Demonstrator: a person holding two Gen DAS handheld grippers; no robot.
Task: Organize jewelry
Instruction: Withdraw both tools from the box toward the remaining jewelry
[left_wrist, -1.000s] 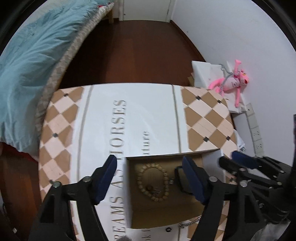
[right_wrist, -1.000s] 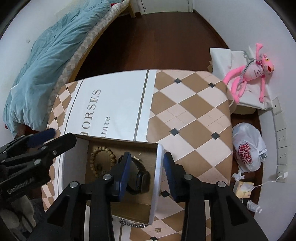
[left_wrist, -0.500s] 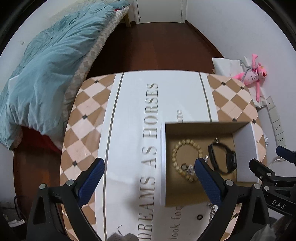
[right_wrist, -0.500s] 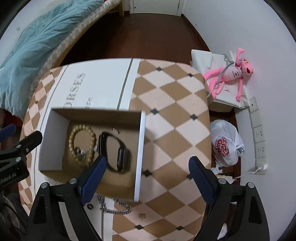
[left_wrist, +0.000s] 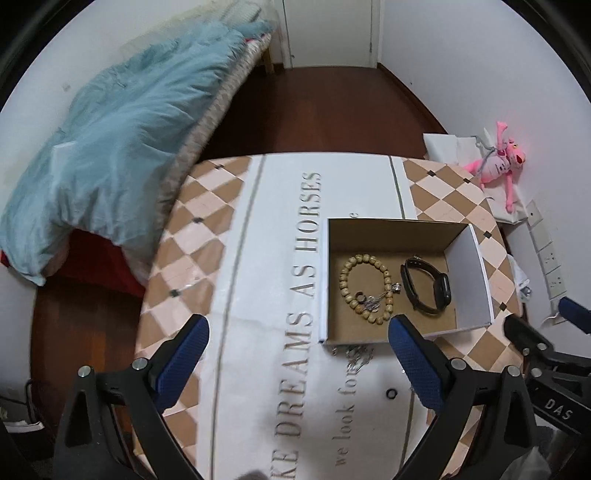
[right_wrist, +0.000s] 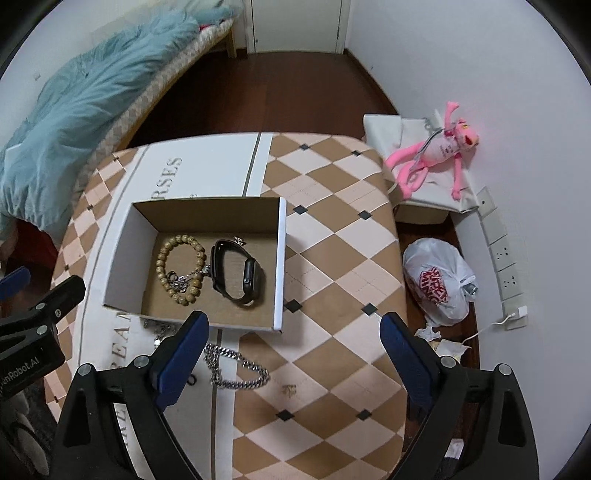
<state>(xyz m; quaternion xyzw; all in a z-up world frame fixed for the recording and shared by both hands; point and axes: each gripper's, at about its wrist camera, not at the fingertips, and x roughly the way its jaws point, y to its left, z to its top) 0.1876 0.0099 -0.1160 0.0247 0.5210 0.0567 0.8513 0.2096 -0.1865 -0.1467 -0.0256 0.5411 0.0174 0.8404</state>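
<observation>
Both tongs hang wide apart and hold nothing, raised above the bench, likely to give a full look at what remains. The left tongs (left_wrist: 297, 345) fill the lower part of their view, over the printed white cloth (left_wrist: 273, 258); the right tongs (right_wrist: 293, 339) sit at the bottom of theirs, straddling the near edge of the cardboard box (right_wrist: 280, 258).

Just below that edge, in the lower middle of the right view, a silver chain (right_wrist: 236, 371) lies loose on the bench (right_wrist: 332, 258), with a small ring (left_wrist: 391, 393) beside it; these look like the pieces not yet put away. Inside the box, mid-frame, rest a bead bracelet (right_wrist: 181, 267) with a thin chain across it and, touching it on the right, a black watch (right_wrist: 236, 273). The box sits open-topped, so pieces can be dropped in from above.
</observation>
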